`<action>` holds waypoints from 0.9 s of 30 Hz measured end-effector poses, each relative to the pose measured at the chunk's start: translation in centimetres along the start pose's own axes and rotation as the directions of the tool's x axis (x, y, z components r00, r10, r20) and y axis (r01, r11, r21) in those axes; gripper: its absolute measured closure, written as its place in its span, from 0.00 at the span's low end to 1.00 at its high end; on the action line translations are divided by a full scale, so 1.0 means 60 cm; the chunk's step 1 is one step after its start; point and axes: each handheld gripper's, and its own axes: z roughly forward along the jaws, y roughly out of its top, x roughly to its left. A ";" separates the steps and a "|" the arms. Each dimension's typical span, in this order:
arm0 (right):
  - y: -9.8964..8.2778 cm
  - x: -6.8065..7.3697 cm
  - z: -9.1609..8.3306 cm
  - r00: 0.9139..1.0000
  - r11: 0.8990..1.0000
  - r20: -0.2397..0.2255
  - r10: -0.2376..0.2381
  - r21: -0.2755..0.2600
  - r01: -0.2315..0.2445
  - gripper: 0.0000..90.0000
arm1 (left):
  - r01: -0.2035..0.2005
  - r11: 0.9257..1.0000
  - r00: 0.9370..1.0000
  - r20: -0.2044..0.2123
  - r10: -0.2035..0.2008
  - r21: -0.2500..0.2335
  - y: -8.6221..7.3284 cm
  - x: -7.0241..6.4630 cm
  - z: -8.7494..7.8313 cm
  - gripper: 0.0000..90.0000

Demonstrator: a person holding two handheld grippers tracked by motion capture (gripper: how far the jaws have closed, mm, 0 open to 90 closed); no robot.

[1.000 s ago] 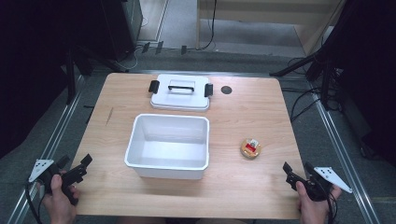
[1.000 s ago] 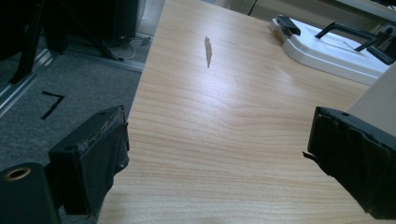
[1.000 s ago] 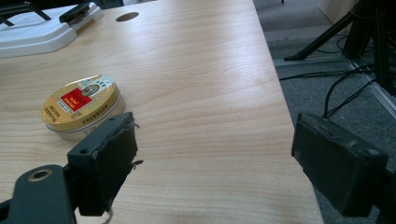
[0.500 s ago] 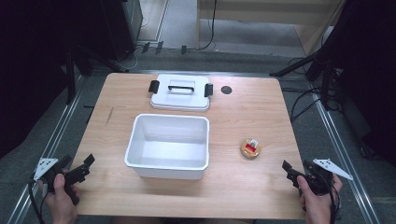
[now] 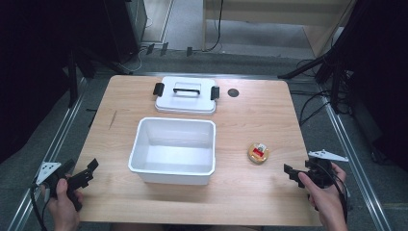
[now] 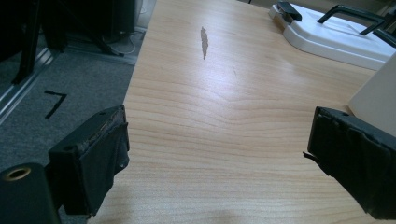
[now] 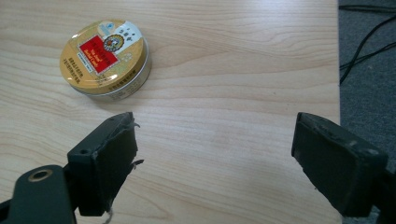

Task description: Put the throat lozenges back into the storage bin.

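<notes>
Fingers (image 7: 105,163) of right gripper (image 7: 224,163) wide apart, tin (image 7: 105,58) upper left of frame, beyond them, untouched. Left gripper (image 6: 219,158) also apart, nr bin (image 5: 173,150).

Left hand (image 5: 61,201) grips the left gripper (image 5: 88,172) low at the near left; its jaws stand wide apart with nothing between them and point forward and toward the other gripper. Right hand (image 5: 323,195) holds the right gripper (image 5: 290,171) at the near right, opposite the left one, jaws likewise spread wide and bare, pointing inward. Both forearms come in from the bottom edge, well apart from each other.
</notes>
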 end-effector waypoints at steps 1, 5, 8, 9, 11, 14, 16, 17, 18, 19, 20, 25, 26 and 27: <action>0.005 0.002 0.002 1.000 1.000 -0.001 -0.007 0.015 0.007 0.16 | 0.003 1.000 1.000 -0.001 -0.003 0.002 0.000 0.000 0.000 0.07; 0.022 0.009 0.009 0.999 0.997 -0.002 -0.046 0.065 0.046 0.16 | 0.002 1.000 1.000 0.000 -0.002 0.004 0.000 0.000 0.001 0.07; 0.035 0.018 0.015 0.997 0.991 -0.007 -0.080 0.108 0.080 0.16 | 0.003 1.000 1.000 0.002 -0.003 0.006 0.000 0.000 0.001 0.07; 0.038 0.021 0.017 0.996 0.989 -0.007 -0.091 0.117 0.092 0.16 | 0.003 1.000 1.000 0.001 -0.003 0.007 0.000 0.000 0.001 0.07; 0.046 0.031 0.022 0.992 0.980 -0.008 -0.128 0.153 0.127 0.16 | 0.005 1.000 1.000 0.002 -0.005 0.008 0.000 0.000 0.002 0.07; 0.056 0.044 0.029 0.985 0.966 -0.012 -0.172 0.192 0.172 0.16 | 0.005 1.000 1.000 0.003 -0.005 0.010 0.000 0.001 0.001 0.07; 0.063 0.053 0.035 0.980 0.953 -0.013 -0.199 0.229 0.196 0.16 | 0.008 1.000 1.000 0.004 -0.008 0.010 0.001 0.001 0.001 0.07; 0.066 0.057 0.038 0.975 0.945 -0.019 -0.219 0.246 0.217 0.15 | 0.007 1.000 1.000 0.004 -0.007 0.011 0.001 0.001 0.001 0.07; 0.070 0.062 0.040 0.973 0.937 -0.022 -0.231 0.265 0.228 0.15 | 0.007 1.000 1.000 0.004 -0.007 0.012 0.001 0.001 0.001 0.07; 0.073 0.066 0.043 0.970 0.931 -0.024 -0.241 0.278 0.238 0.15 | 0.007 1.000 1.000 0.004 -0.007 0.011 0.001 0.001 0.002 0.07; 0.077 0.070 0.045 0.968 0.924 -0.027 -0.250 0.292 0.247 0.15 | 0.006 1.000 1.000 0.004 -0.006 0.012 0.001 0.001 0.002 0.07; 0.088 0.088 0.060 0.960 0.890 -0.065 -0.271 0.364 0.276 0.14 | 0.008 1.000 1.000 0.004 -0.009 0.013 0.001 0.001 0.002 0.07; 0.089 0.092 0.065 0.957 0.879 -0.068 -0.282 0.383 0.286 0.14 | 0.009 1.000 1.000 0.004 -0.009 0.014 0.001 0.001 0.002 0.07; 0.090 0.095 0.067 0.956 0.871 -0.064 -0.286 0.398 0.287 0.14 | 0.009 1.000 1.000 0.004 -0.009 0.014 0.001 0.001 0.002 0.07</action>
